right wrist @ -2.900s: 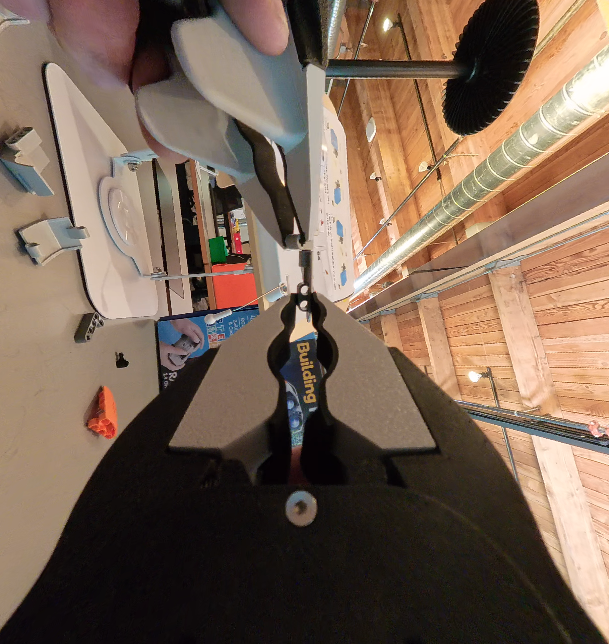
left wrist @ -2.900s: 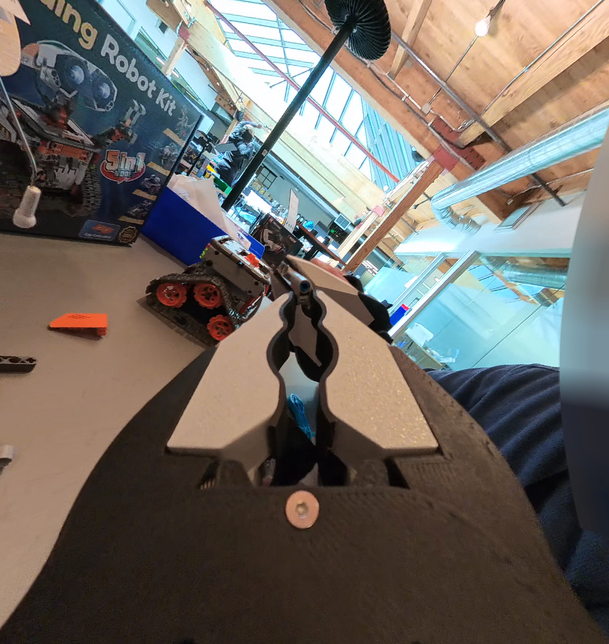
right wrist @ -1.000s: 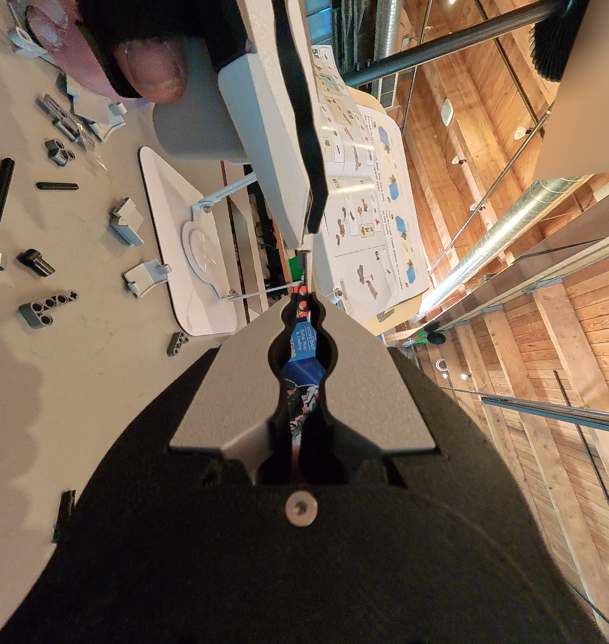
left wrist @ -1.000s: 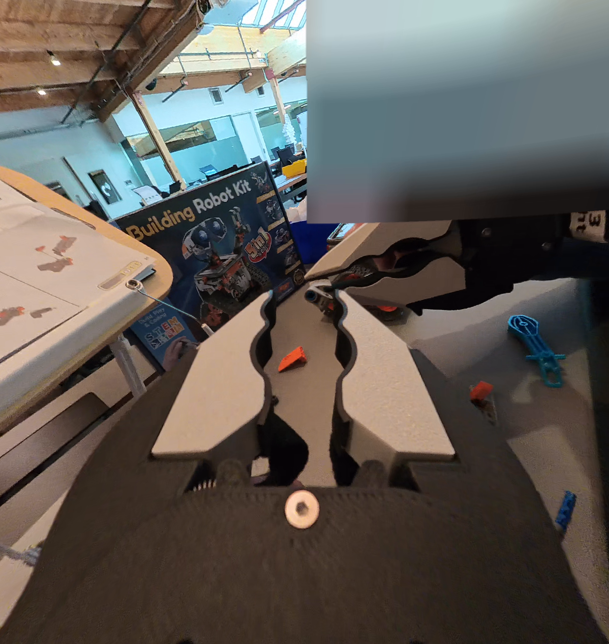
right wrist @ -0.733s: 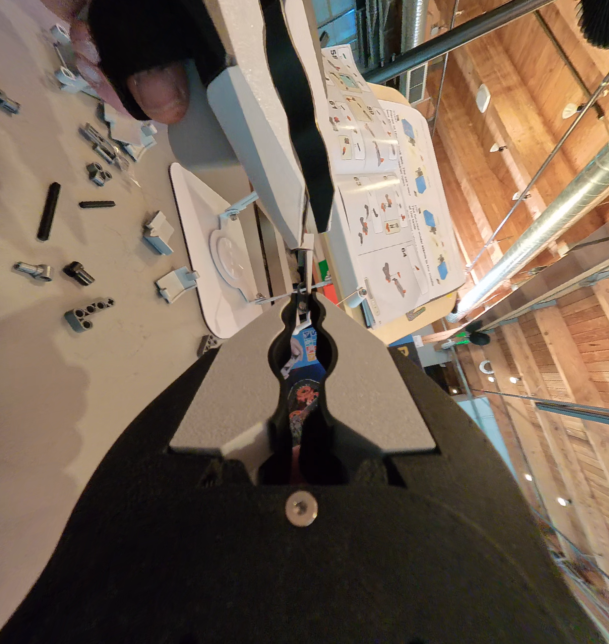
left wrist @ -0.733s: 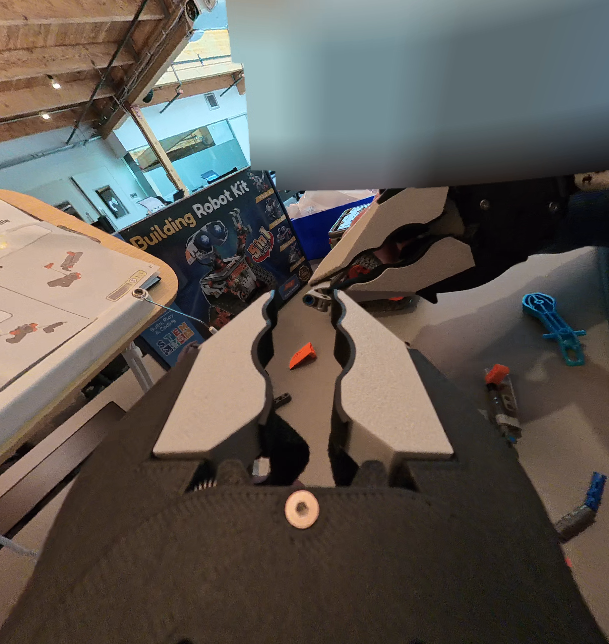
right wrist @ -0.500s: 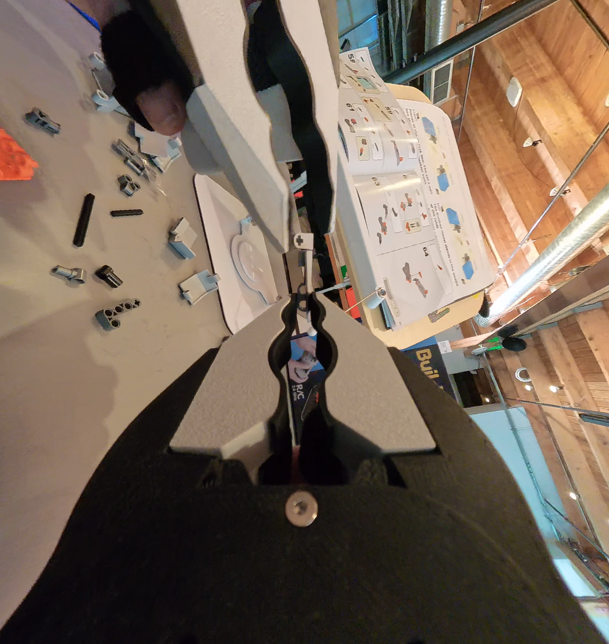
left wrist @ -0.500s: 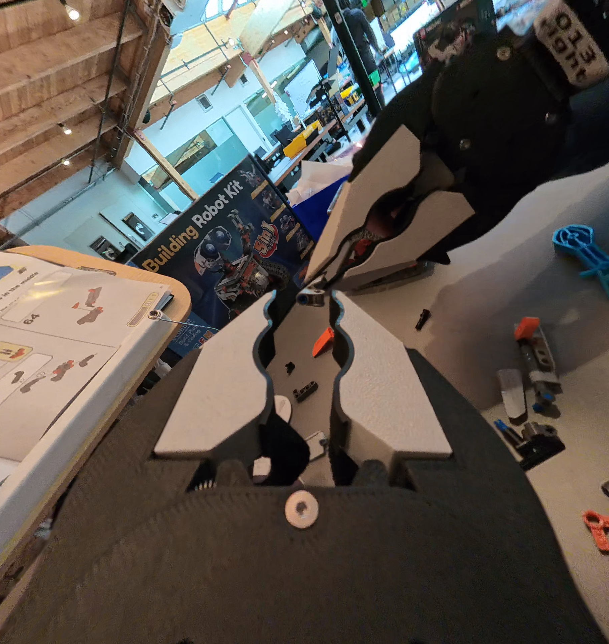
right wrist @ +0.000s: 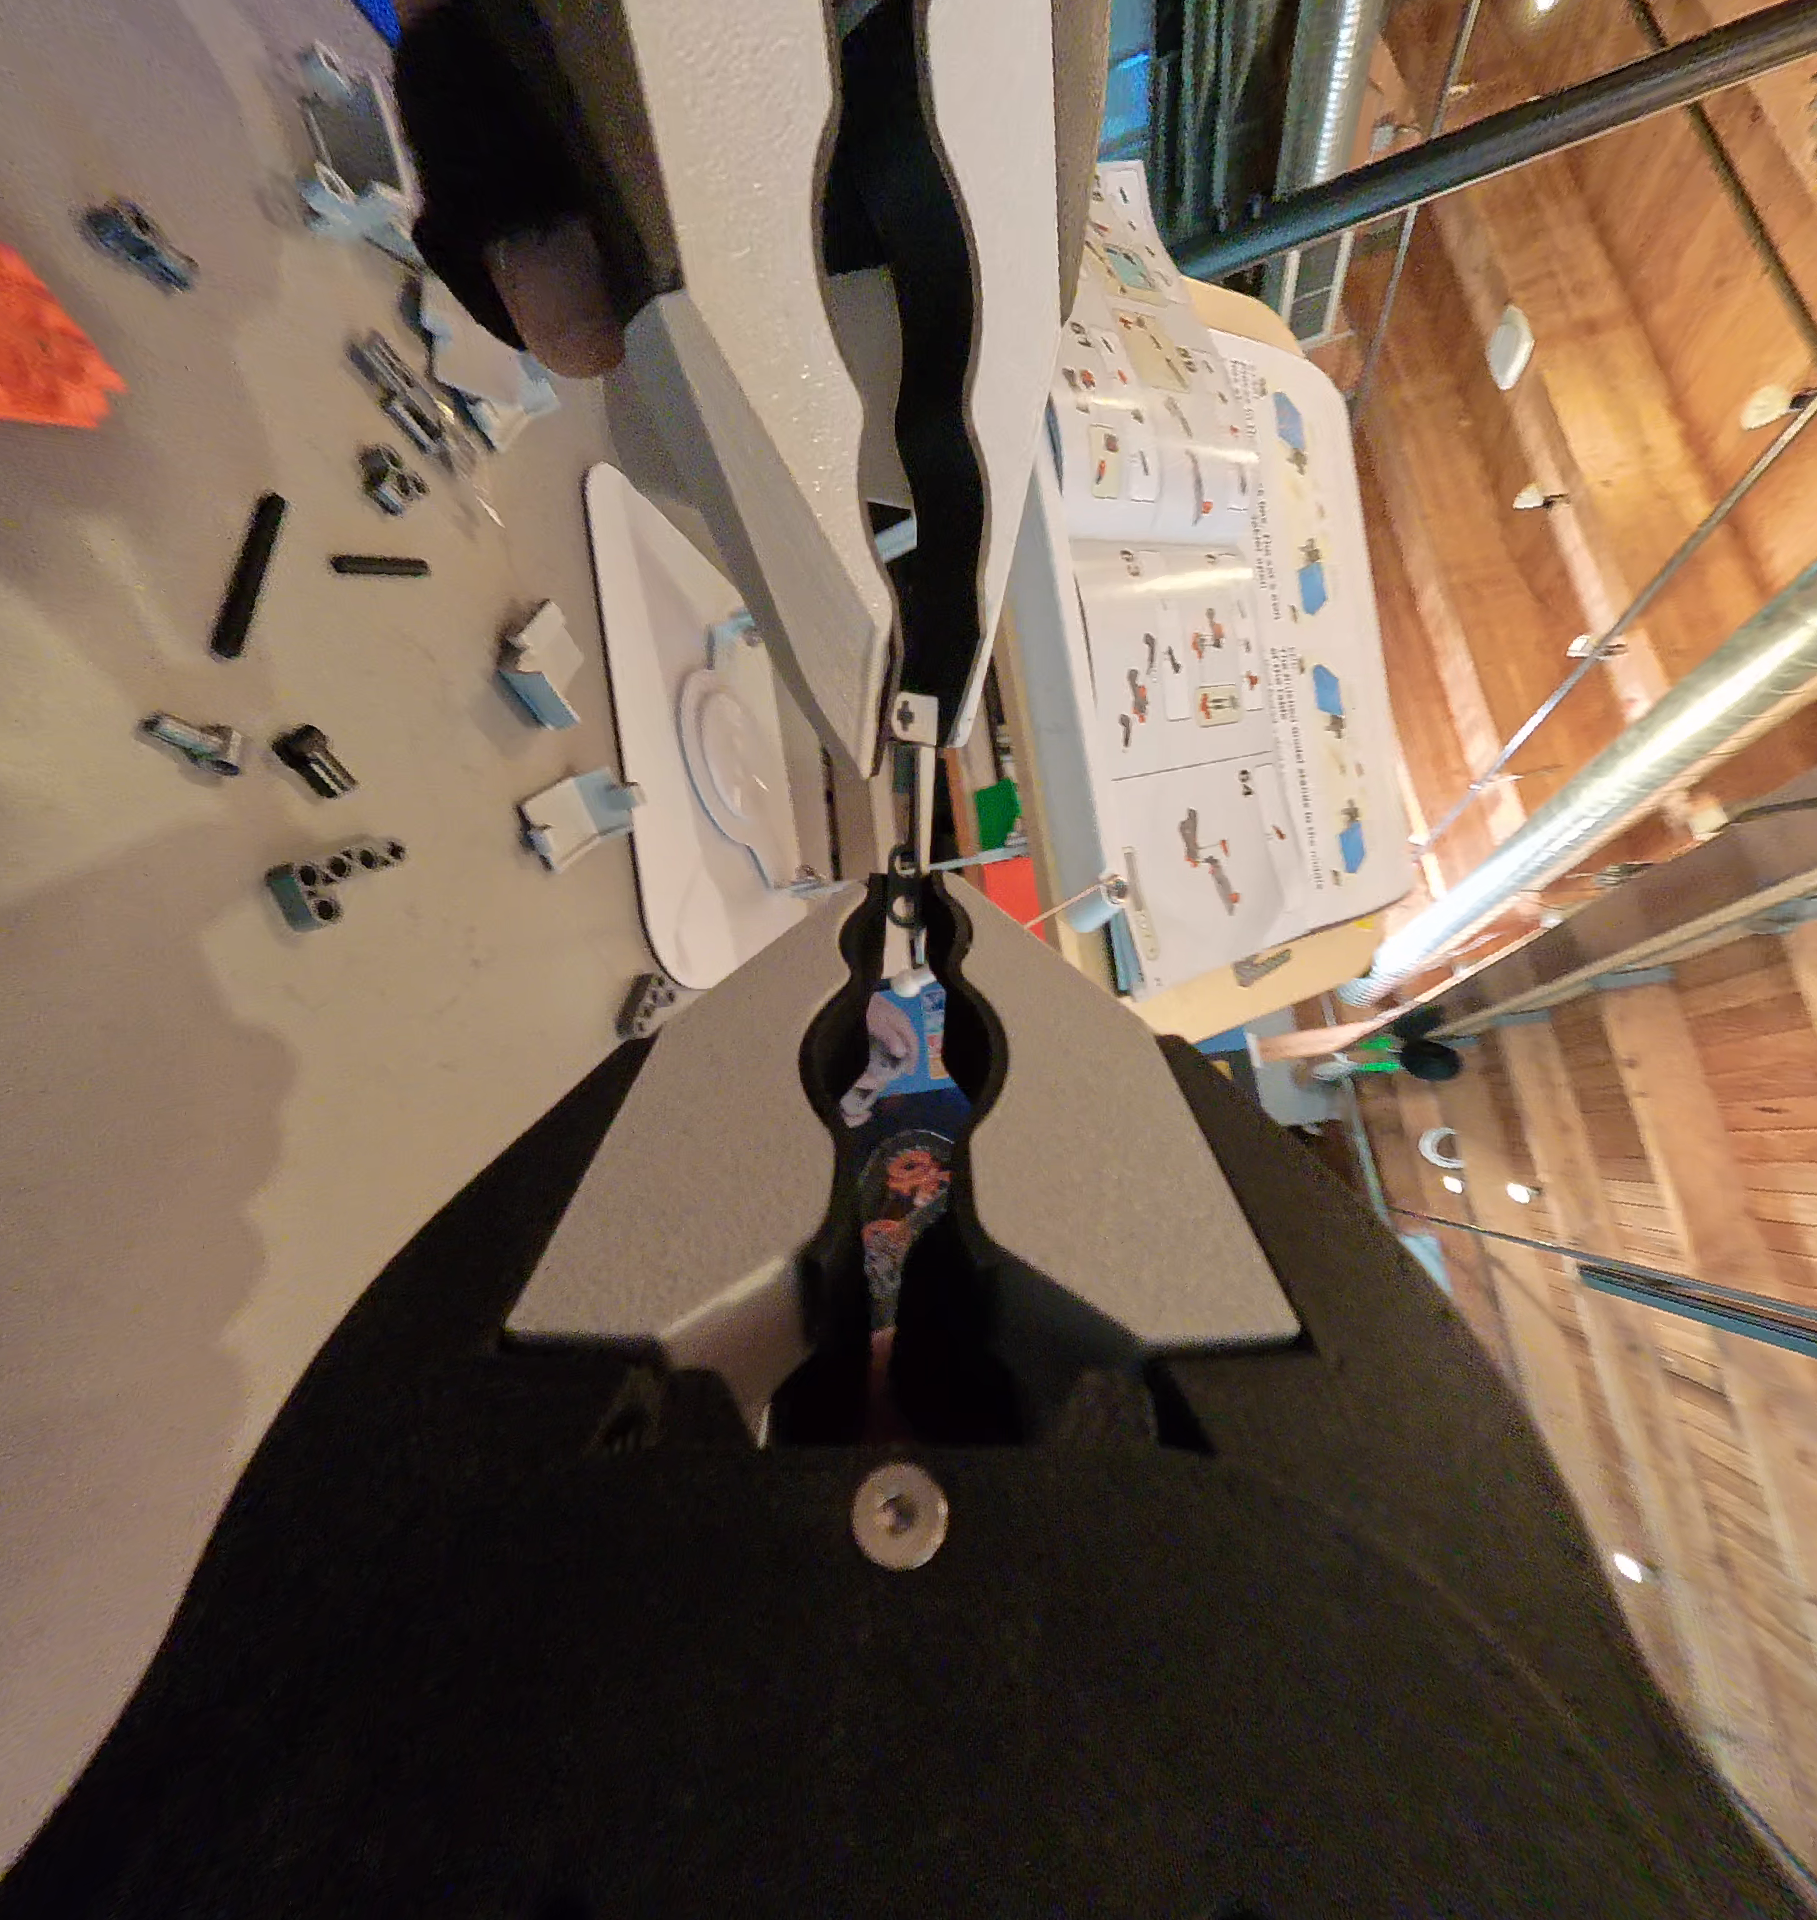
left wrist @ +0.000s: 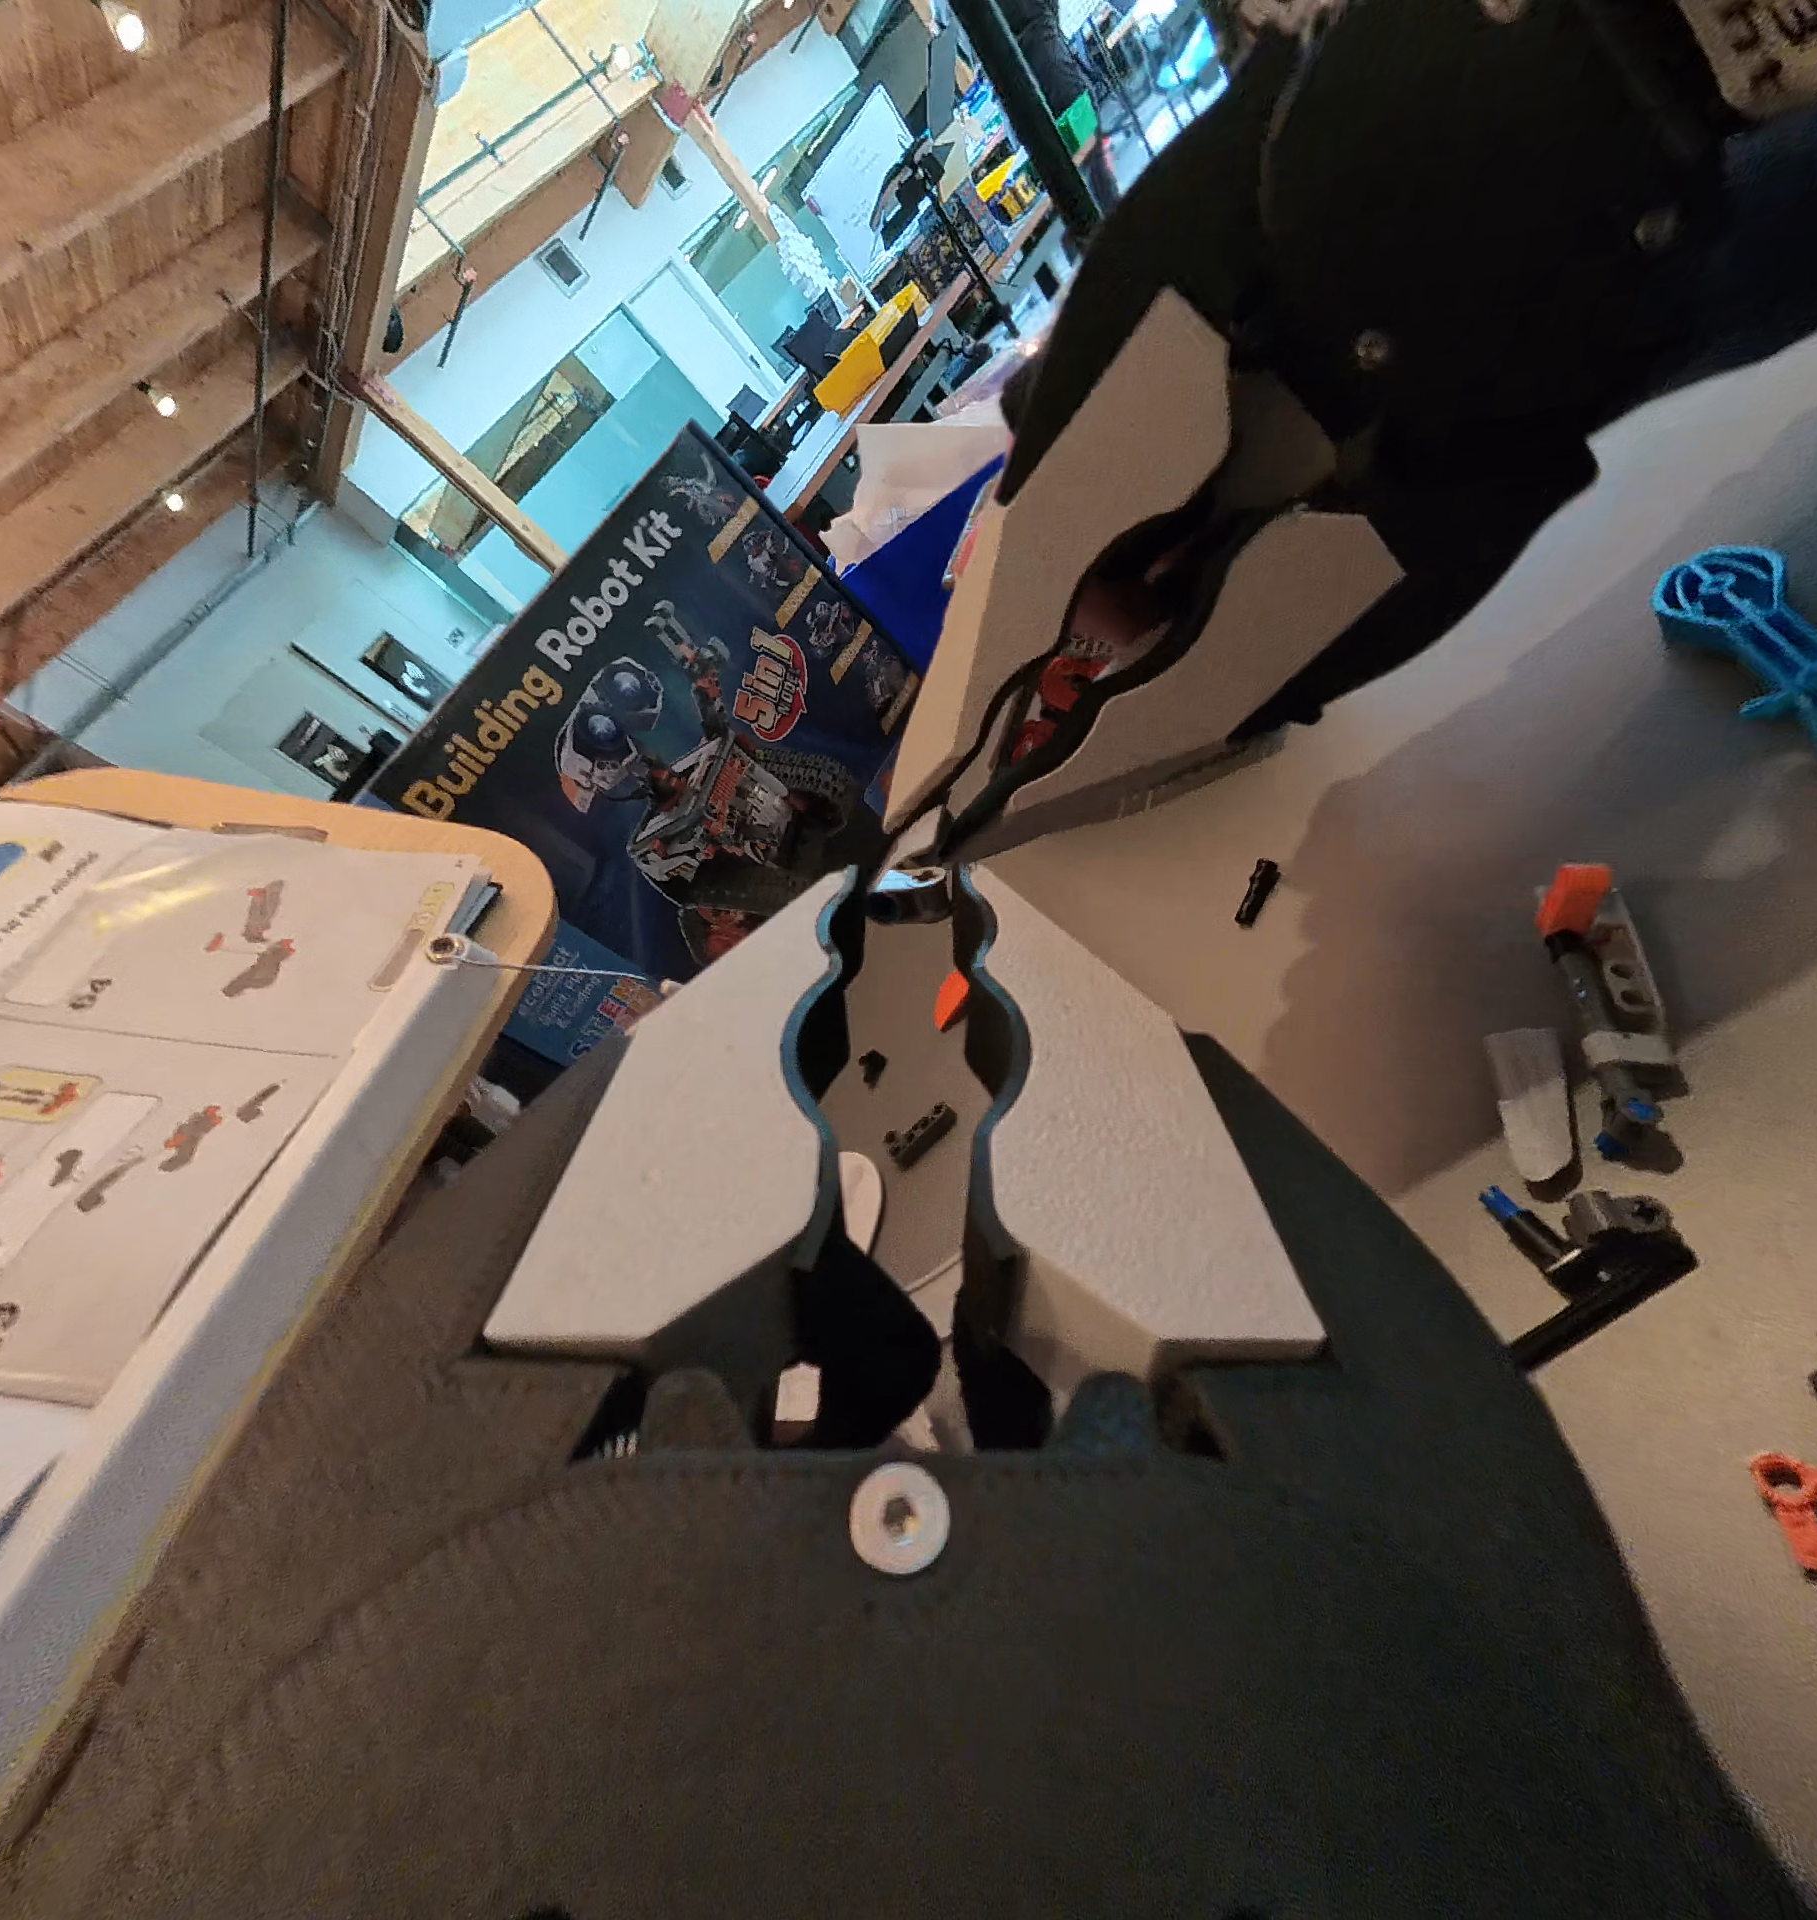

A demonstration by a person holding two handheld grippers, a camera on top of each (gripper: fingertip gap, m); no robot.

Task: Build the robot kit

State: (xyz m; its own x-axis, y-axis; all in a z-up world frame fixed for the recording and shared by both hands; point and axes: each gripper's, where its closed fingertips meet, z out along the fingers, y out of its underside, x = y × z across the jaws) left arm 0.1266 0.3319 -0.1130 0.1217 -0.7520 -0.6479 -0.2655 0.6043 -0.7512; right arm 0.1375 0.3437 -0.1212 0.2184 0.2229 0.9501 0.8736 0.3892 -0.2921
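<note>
Grey counter [left wrist: 1455,831] under timber ceiling, strewn with small parts. Left tool [left wrist: 909,883] nipped narrow on pale connector [right wrist: 914,719]. Right tool [right wrist: 904,883] pinched almost closed on black pin [right wrist: 904,864], connector at twelve o'clock. Gripped by tips only; probably could have twisted loose if pushed askew.

grey fingers [left wrist: 1112,1164], orange wedge [right wrist: 10,343], blue tool [left wrist: 1756,634]
</note>
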